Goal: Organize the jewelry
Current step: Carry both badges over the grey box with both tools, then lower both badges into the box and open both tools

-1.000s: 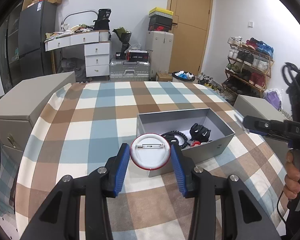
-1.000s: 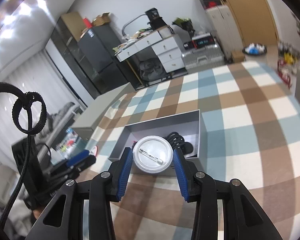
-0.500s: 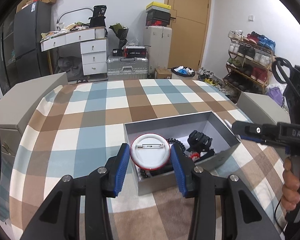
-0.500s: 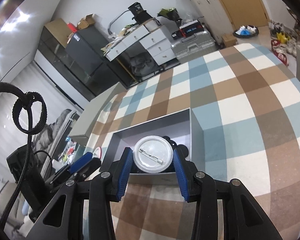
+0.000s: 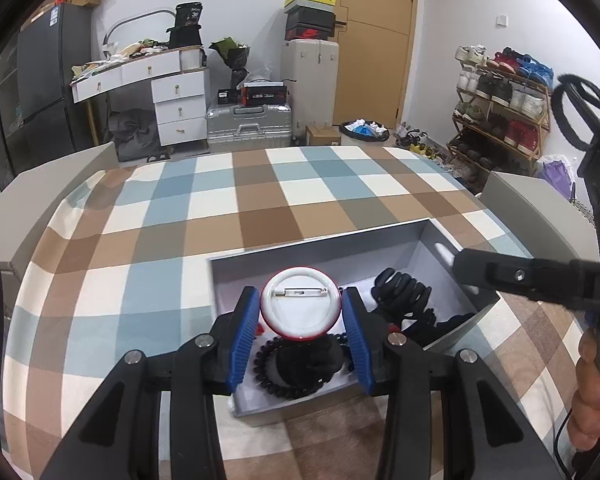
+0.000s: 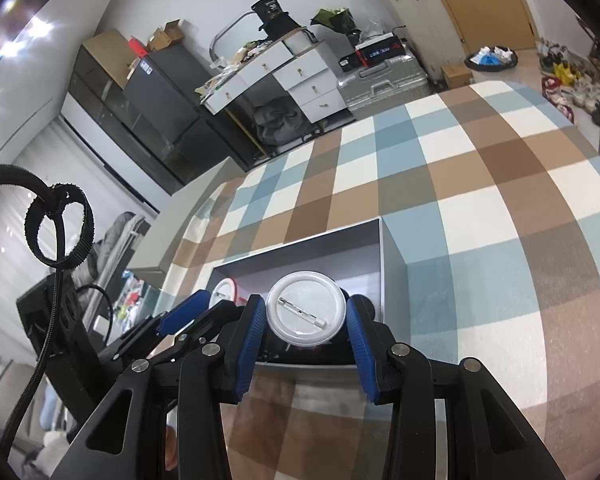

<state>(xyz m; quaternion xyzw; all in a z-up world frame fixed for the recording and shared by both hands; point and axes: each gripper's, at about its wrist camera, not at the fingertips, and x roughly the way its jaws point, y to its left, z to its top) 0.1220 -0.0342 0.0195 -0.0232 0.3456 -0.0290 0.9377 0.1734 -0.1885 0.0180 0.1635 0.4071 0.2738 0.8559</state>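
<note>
My left gripper (image 5: 301, 312) is shut on a red-rimmed white pin badge (image 5: 300, 308), pin side up, held over the near left part of an open grey box (image 5: 384, 240). The box holds a black bead bracelet (image 5: 296, 372) and black coiled hair ties (image 5: 402, 290). My right gripper (image 6: 306, 314) is shut on a white pin badge (image 6: 306, 308), held over the box (image 6: 320, 248) near its front edge. The left gripper with its red-rimmed badge (image 6: 224, 292) shows at the left of the right wrist view. The right gripper's body (image 5: 540, 278) crosses the box's right end.
The box sits on a table with a blue, brown and white checked cloth (image 5: 260, 196). Grey cabinets (image 5: 40, 200) flank the table on both sides. A shoe rack (image 5: 500, 100), a suitcase and drawers stand behind.
Both grippers have moved forward with their badges, from in front of the box to over it. The box now lies under both badges.
</note>
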